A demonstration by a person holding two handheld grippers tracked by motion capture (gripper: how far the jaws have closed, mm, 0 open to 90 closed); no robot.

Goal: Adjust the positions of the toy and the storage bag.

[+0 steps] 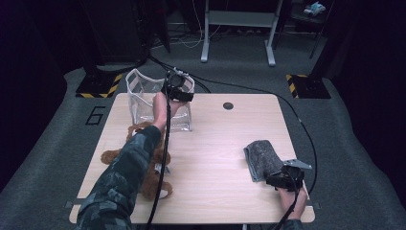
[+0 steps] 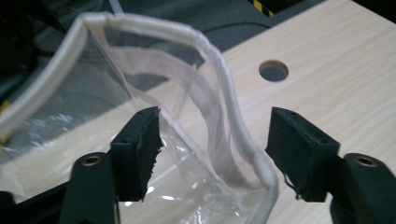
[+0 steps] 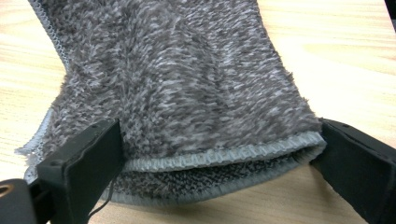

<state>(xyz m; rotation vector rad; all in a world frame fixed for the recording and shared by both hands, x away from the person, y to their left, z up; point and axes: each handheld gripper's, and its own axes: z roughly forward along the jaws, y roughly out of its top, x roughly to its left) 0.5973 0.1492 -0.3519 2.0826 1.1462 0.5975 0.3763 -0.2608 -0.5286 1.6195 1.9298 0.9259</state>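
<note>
Clear plastic pouch (image 1: 143, 103) stands upright at about eleven o'clock on the wooden table (image 1: 215, 158), its white-piped rim gaping open toward the ceiling. It looks light and floppy, thin film that creases and would likely slide between smooth pads, so the corded white edge (image 2: 224, 93) is the sensible place to take hold, since it gives the jaws a firmer ridge than the slick wall. The left gripper (image 2: 212, 154) sits at that rim with one corner of the pouch between its jaws; the jaws stand apart and neither pad presses on the plastic, so the bag rests on the table by itself. Nothing can be made out inside the pouch through its clear sides. A brown teddy bear (image 1: 148, 167) lies at about eight o'clock, partly under the person's camouflage sleeve (image 1: 124, 182), soft and bulky, and probably a snug fit for the pouch mouth. At about four o'clock a folded grey fleece cloth (image 1: 262, 158) lies flat on the table; it is fluffy, limp and light, with a stitched hem (image 3: 224, 156) that offers the best purchase. The right gripper (image 3: 215, 172) brackets that folded hem with its jaws wide, one at either side of the cloth; whether the pads squeeze it I cannot tell.
</note>
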